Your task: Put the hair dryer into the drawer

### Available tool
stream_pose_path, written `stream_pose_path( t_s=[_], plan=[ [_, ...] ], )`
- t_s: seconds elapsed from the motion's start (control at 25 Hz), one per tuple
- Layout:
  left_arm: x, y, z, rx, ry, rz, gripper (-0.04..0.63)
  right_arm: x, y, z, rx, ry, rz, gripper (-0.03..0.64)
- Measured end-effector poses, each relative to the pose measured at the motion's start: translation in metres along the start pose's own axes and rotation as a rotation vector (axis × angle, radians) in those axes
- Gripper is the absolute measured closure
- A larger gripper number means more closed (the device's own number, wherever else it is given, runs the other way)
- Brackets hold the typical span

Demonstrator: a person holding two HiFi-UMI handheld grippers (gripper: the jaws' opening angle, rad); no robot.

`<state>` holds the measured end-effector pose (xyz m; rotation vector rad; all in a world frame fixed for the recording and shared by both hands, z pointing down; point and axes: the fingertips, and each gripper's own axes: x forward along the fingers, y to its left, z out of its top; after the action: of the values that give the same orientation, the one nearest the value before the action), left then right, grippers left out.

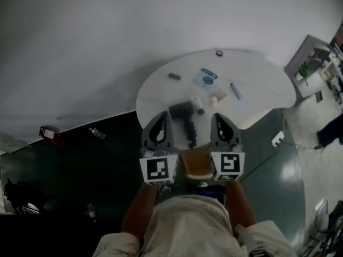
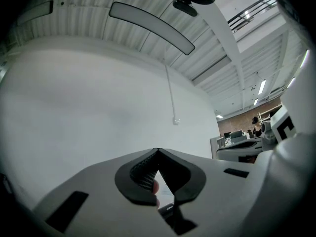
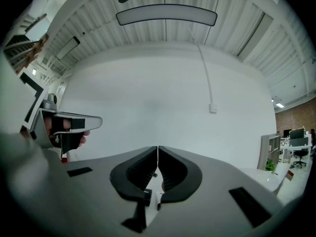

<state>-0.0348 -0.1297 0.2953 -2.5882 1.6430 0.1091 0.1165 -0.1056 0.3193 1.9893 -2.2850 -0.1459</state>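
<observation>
In the head view, the black hair dryer (image 1: 182, 112) lies on the round white table (image 1: 257, 74), near its front edge, with its handle and cord trailing toward me. My left gripper (image 1: 166, 114) is just left of the dryer, and its jaws meet at the tip (image 2: 158, 150) with nothing held. The right gripper (image 1: 215, 116) is to the dryer's right, a little apart from it, with its jaws closed together (image 3: 158, 147) and empty. Both grippers point roughly level at the white wall. A brown wooden surface (image 1: 196, 165) shows between the two grippers below the table edge; I cannot tell if it is the drawer.
On the table lie a small dark piece (image 1: 174, 76), a teal packet (image 1: 206, 78), a blue pen (image 1: 236, 91), a white cylinder (image 1: 198, 105) and a peach item (image 1: 214, 99). On the dark floor are a red object (image 1: 48, 134), a bottle (image 1: 97, 133) and a white power strip (image 1: 277, 138).
</observation>
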Motion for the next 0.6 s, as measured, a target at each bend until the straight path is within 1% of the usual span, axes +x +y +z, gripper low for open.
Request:
stream_pose_path(
  t_s=[0.24, 0.6],
  plan=[
    [-0.001, 0.01, -0.001, 0.009, -0.004, 0.025, 0.594, 0.017, 0.012, -0.018, -0.009, 0.06, 0.038, 0.611],
    [-0.002, 0.027, -0.001, 0.014, 0.001, 0.069, 0.594, 0.041, 0.033, -0.056, 0.006, 0.142, 0.107, 0.603]
  ],
)
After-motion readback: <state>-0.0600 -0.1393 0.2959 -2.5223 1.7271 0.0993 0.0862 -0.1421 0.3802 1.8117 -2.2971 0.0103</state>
